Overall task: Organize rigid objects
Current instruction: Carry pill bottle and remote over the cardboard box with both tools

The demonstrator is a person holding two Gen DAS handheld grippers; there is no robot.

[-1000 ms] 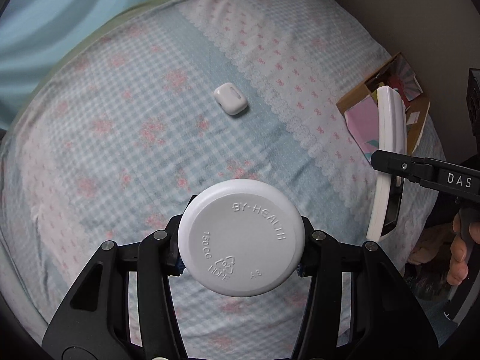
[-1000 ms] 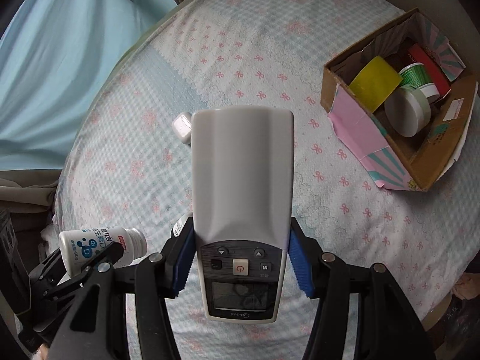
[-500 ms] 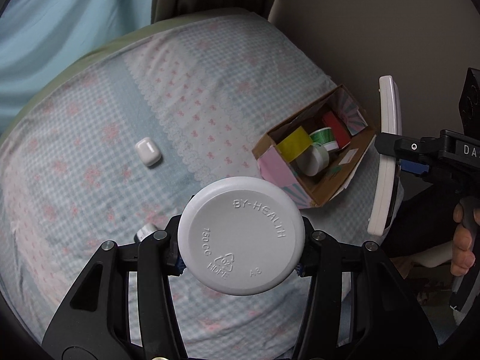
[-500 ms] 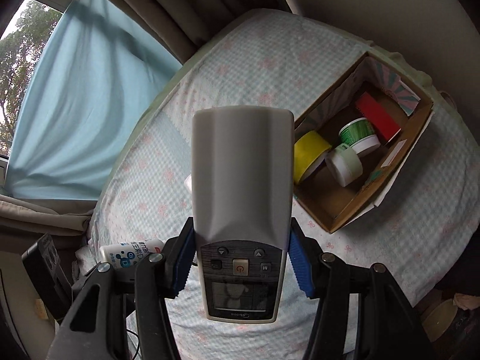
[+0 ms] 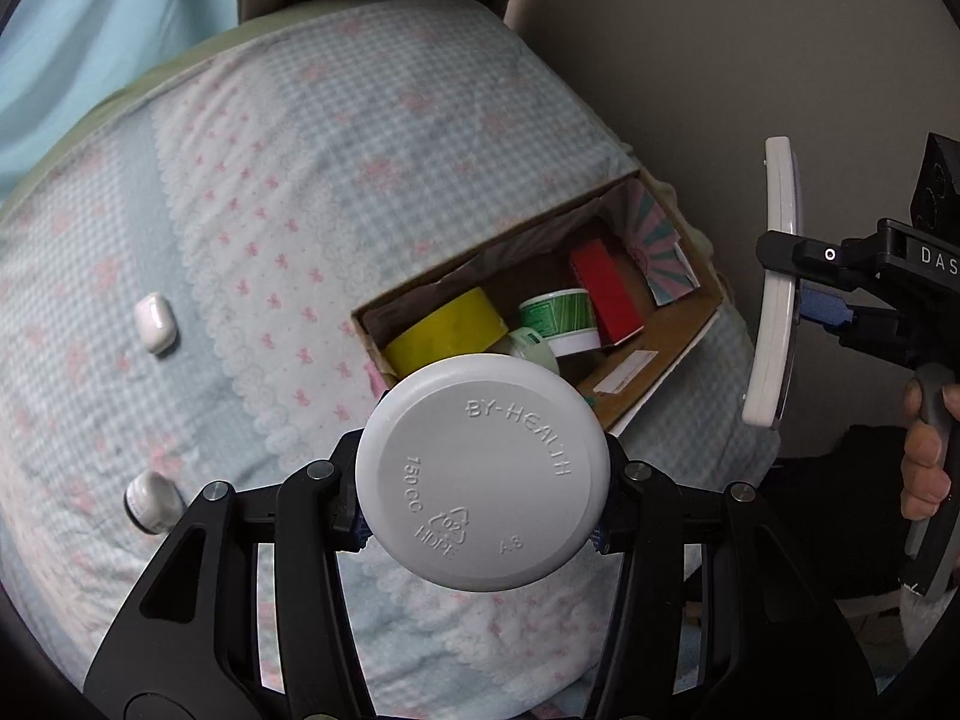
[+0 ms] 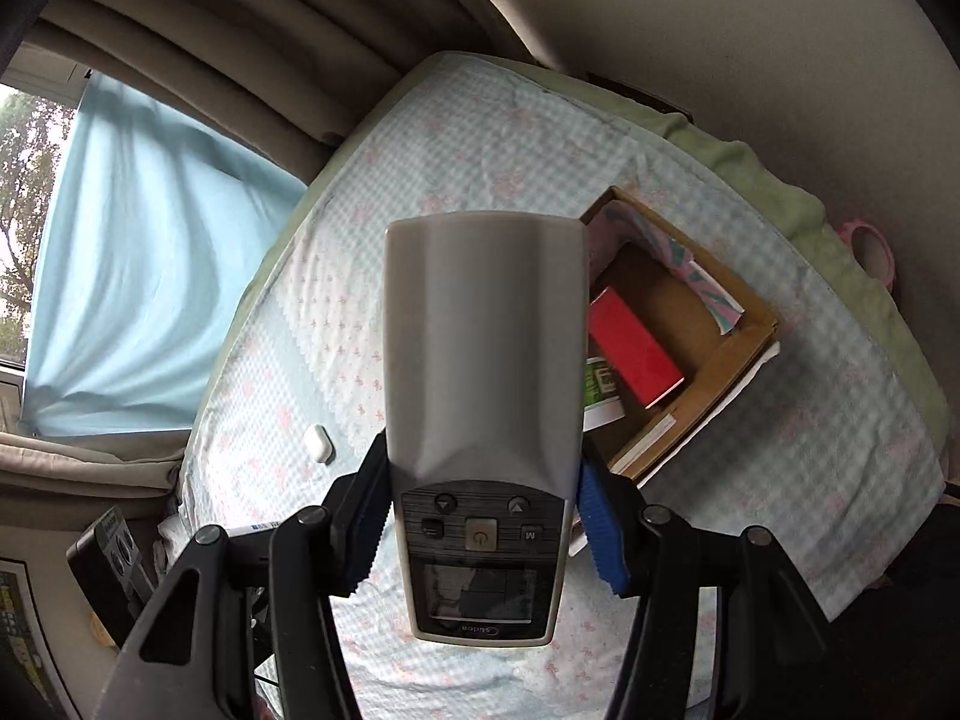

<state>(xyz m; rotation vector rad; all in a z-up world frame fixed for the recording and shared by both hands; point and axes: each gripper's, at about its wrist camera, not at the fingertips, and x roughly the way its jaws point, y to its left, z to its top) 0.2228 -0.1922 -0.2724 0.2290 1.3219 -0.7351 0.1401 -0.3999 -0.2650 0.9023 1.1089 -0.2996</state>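
1. Cardboard box [image 5: 654, 354] is my landmark: it sits open on the bed [image 5: 336, 138], near the edge by the wall.
2. Inside the box I see a yellow tape roll [image 5: 447, 330] at one end, a green-and-white tub [image 5: 558, 315] next to it, a small white jar [image 5: 534, 351] just beside the tub and partly hidden, and a red carton [image 5: 603, 291] leaning toward the striped pink flap [image 5: 657, 249].
3. My left tool [image 5: 480, 483] is clenched on a white bottle [image 5: 480, 480]; its embossed base faces the camera and hides the near corner of the box.
4. My right tool [image 6: 480, 516] grips a grey remote control [image 6: 483, 396] by its sides, just above the buttons, with the display end toward the camera. The remote's body covers much of the box in the right wrist view, leaving only the red carton and part of the tub showing.
5. From the left wrist view the remote appears edge-on in the air, out past the box's wall-side end.
6. Away from the box, out on the checked bedcover, lies a white earbud case [image 5: 155, 322].
7. Nearer my left tool than the box, a small white-capped bottle [image 5: 150, 501] lies on the bedcover.
8. Beyond the bed hangs a pale blue curtain [image 6: 138, 276].
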